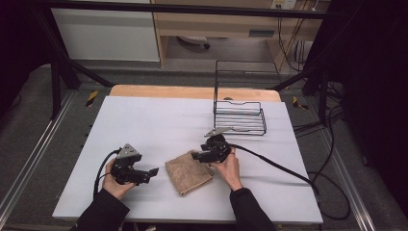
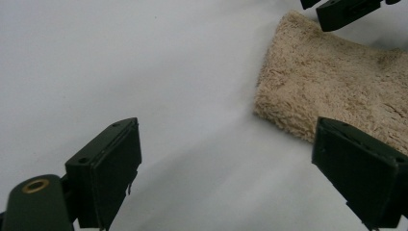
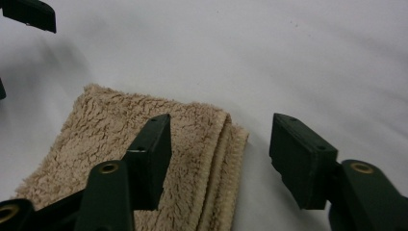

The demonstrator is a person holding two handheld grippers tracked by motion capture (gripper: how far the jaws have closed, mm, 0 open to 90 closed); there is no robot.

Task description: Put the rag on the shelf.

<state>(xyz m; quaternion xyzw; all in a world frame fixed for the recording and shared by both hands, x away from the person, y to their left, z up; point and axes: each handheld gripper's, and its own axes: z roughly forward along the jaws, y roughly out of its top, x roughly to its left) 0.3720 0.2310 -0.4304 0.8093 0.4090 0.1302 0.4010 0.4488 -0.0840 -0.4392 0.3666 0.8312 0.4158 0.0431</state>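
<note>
The folded towel (image 1: 188,171) is tan terry cloth, fuzzy and rough with a ribbed hem, lying on a smooth matt pale sheet over the desk (image 1: 159,120), whose far edge shows bare wood, while the rack (image 1: 239,114) is thin black wire and both grippers look like matt black plastic

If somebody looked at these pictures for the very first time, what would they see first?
Probably the fluffy tan folded towel lying near the front of the white table, between the two hands. The right gripper sits at the towel's edge, with one of its fingers over the cloth and the other beside the folded edge, not pinching it. Next comes the black wire rack standing at the table's far right.
</note>
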